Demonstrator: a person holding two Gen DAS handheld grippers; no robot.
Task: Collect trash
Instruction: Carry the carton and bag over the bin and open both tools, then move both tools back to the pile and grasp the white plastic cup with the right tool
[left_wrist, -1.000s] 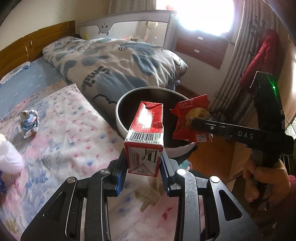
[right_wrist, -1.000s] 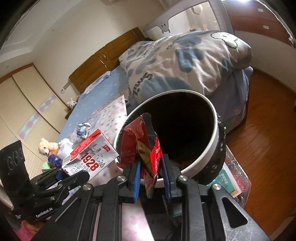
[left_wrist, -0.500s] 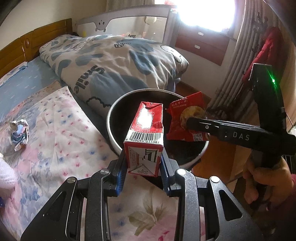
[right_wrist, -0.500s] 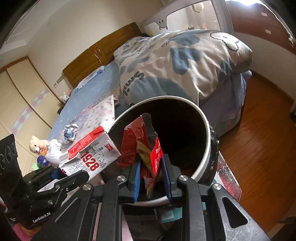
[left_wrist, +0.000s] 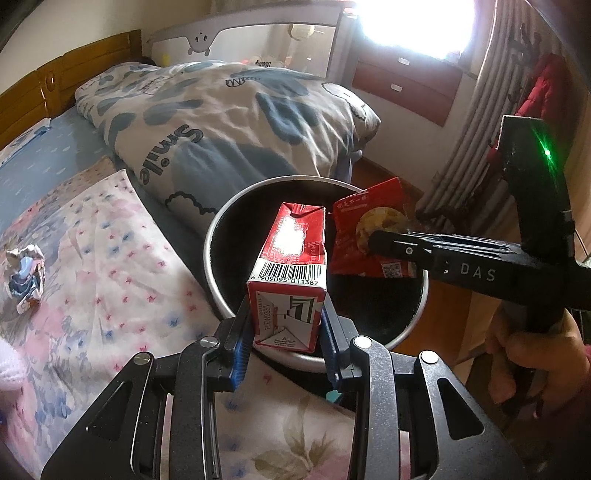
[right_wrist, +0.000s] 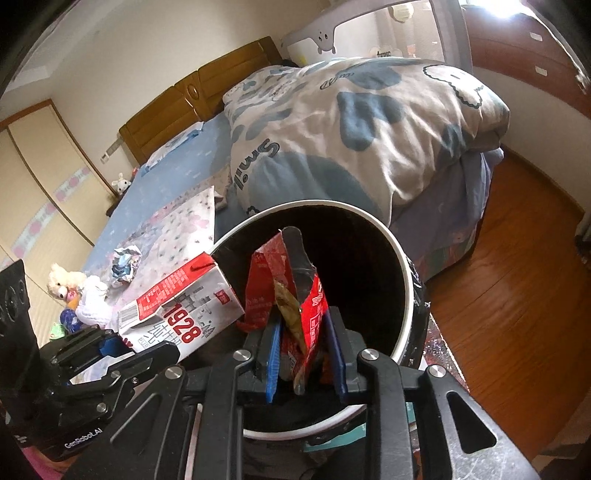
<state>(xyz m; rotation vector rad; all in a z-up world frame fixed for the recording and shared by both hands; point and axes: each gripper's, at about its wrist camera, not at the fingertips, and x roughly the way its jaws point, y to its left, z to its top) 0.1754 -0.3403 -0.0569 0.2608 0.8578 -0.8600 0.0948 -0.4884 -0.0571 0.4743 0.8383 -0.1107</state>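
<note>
A: What do the left tongs (left_wrist: 285, 315) hold, close to the camera?

B: They are clamped on the red and white milk carton (left_wrist: 291, 266), at its bottom end. The carton stands upright over the near rim of the round bin (left_wrist: 280, 180), at 12 o'clock from the tongs.

A: And the right tongs (right_wrist: 303, 325)?

B: Their jaws have just been opening. The red snack wrapper (right_wrist: 314, 306) is between the pads, but they seem to me no longer pressed on it. It has not fallen yet.

A: What else has changed?

B: Compared with a second ago, both tongs are further over the bin. Its dark mouth now lies directly under the wrapper and almost under the carton.

A: So what does this mean for the task?

B: I judge that the wrapper is being released and should drop inside. The carton probably needs to go a little forward first.

A: Is any trash left further away?

B: Yes. A crumpled paper (left_wrist: 24, 273) lies on the flowered bed cover (left_wrist: 110, 258) at 9 o'clock, well apart from the bin.
</note>
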